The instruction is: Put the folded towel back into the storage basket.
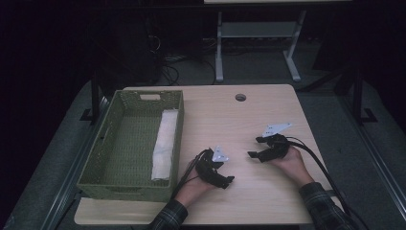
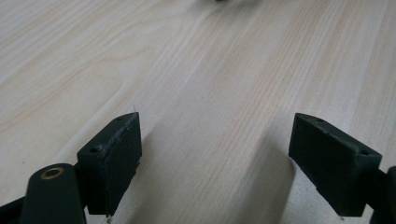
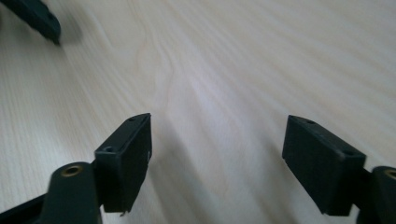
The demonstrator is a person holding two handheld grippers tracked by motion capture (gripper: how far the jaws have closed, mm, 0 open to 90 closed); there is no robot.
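Note:
Both grippers rest low over the light wooden table [image 1: 249, 120], near its front edge. My left gripper [image 1: 227, 181] is open, held in a hand just right of the basket; in the left gripper view [image 2: 215, 140] only bare wood lies between its black jaws. My right gripper [image 1: 253, 154] is open too and points left toward the left one; in the right gripper view [image 3: 217, 140] its jaws frame bare tabletop. A dark tip of the left gripper [image 3: 39, 21] shows at the upper left of that view.
A green woven basket [image 1: 107, 143] stands on the table's left side, with a long white folded cloth [image 1: 164, 143] lying along its right inner wall. A round cable hole [image 1: 240, 97] sits near the table's far edge. Cables [image 1: 316, 158] trail from the right gripper.

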